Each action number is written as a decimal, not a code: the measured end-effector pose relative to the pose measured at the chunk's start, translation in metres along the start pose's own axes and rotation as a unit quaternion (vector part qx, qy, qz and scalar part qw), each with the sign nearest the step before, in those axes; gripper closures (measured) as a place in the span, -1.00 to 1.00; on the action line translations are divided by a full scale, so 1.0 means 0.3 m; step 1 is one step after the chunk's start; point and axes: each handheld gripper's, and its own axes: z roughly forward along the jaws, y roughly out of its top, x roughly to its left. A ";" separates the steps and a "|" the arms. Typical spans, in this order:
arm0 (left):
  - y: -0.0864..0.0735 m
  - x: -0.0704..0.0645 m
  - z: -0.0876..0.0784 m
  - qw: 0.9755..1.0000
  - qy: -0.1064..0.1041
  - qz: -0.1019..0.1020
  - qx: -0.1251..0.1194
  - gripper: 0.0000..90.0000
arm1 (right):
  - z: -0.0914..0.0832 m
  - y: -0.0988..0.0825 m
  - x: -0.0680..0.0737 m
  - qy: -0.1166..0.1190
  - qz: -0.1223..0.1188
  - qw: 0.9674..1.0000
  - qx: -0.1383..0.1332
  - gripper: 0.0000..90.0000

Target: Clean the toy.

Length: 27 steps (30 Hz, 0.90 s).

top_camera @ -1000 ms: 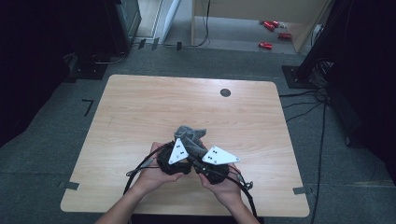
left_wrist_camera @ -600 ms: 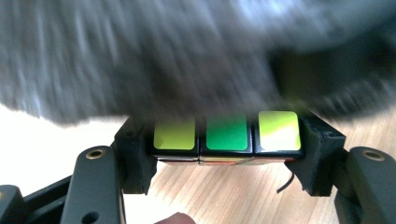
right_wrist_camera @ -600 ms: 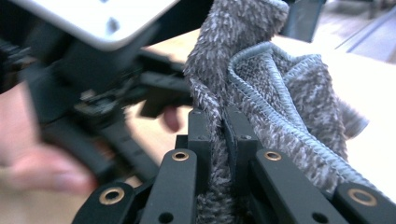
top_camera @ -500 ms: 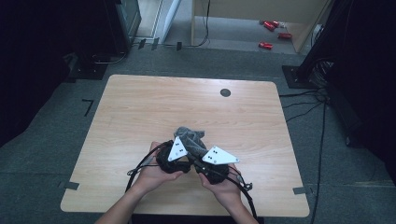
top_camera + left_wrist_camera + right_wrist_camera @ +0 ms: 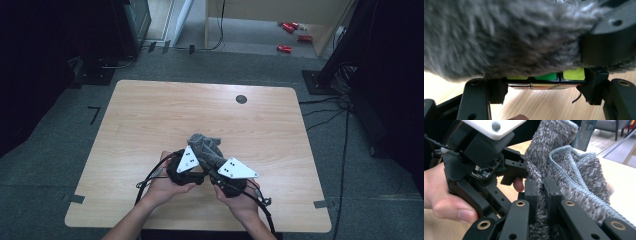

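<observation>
Left gripper view had the left gripper (image 5: 544, 85) clamped on a puzzle cube (image 5: 545, 79), jaws pressing its two ends, coloured stickers facing the cam, cube's row lying across the jaw line. Grey cloth (image 5: 506, 37) draped directly over the cube's top, touching it, hanging down toward the wooden table (image 5: 544, 105). Right gripper view: right gripper (image 5: 540, 187) pinched tight on a fold of the cloth (image 5: 564, 170), the rest of it rising up and away from the jaws twd the left gripper (image 5: 486, 160) just beside. High view: both hands close together at near edge of table (image 5: 150, 120), cloth (image 5: 205, 145) bunched just beyond the tips. Judgement: cloth sat above the cube, so next wipe likely needs R hand to drag cloth across the cube face while L holds firm.
</observation>
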 end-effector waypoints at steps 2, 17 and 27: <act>-0.003 0.008 -0.004 1.000 -0.003 -0.008 -0.005 -0.21 | -0.008 0.002 -0.025 0.000 0.019 1.000 -0.012 0.87; -0.022 0.022 -0.042 0.993 -0.020 -0.007 -0.118 -0.22 | -0.076 -0.006 -0.164 0.019 0.154 0.985 -0.080 0.87; -0.019 0.010 -0.059 0.989 -0.023 0.009 -0.148 -0.22 | -0.079 -0.024 -0.203 0.026 0.196 0.977 -0.081 0.87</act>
